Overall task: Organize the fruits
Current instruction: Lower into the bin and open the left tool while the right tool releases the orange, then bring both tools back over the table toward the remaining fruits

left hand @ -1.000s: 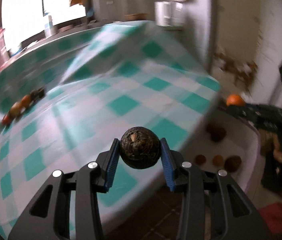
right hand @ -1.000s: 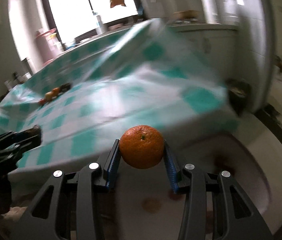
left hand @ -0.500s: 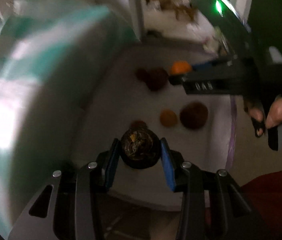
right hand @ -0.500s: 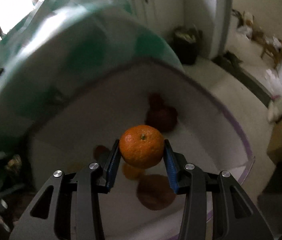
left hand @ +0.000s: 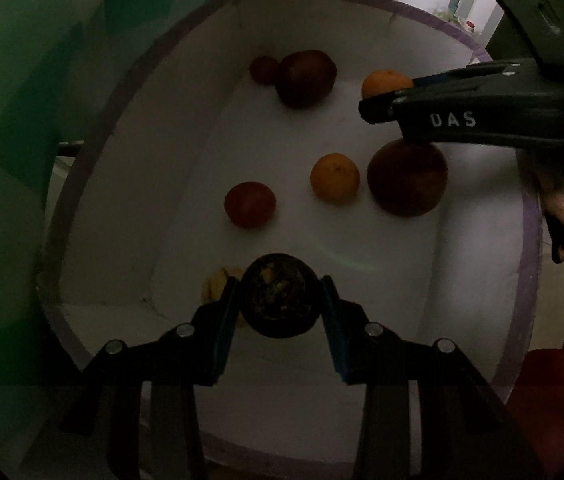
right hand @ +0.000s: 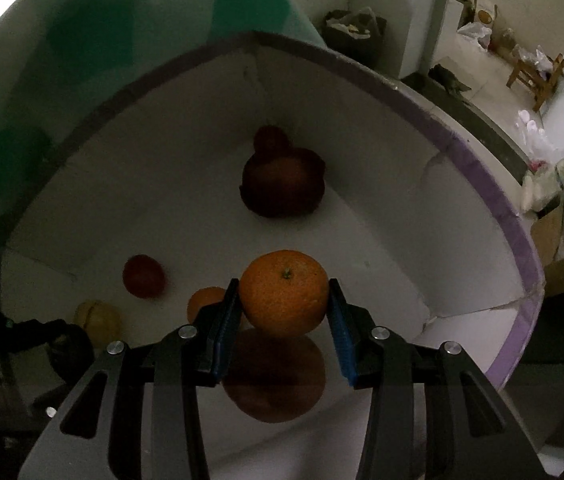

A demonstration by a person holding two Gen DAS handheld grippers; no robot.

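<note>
Inside a white foam box (left hand: 129, 184) with a purple-taped rim, seen from above in both wrist views, several fruits lie loose on the floor. At the bottom centre of the left wrist view, the left gripper (left hand: 279, 300) has its blue pads clamped on a dark round fruit (left hand: 279, 298), too dim and mottled to name, which hides most of a yellowish fruit (left hand: 214, 284) behind its left pad. Higher in that frame lie a small red fruit (left hand: 249, 204), a loose orange (left hand: 334, 178) and, just to its right, a large dark red fruit (left hand: 406, 182), its top covered by the right gripper (left hand: 374, 106) entering from the right edge. That gripper's fingers hide most of the held orange (left hand: 386, 83); in the right wrist view it (right hand: 284, 300) is pinched between the pads (right hand: 340, 330) of the right gripper (right hand: 284, 312), above the box floor. At the upper centre sit another large dark fruit (left hand: 306, 78) and a small one (left hand: 263, 70) touching it. A green-checked tablecloth (left hand: 21, 120) blurs across the left of the frame.
</note>
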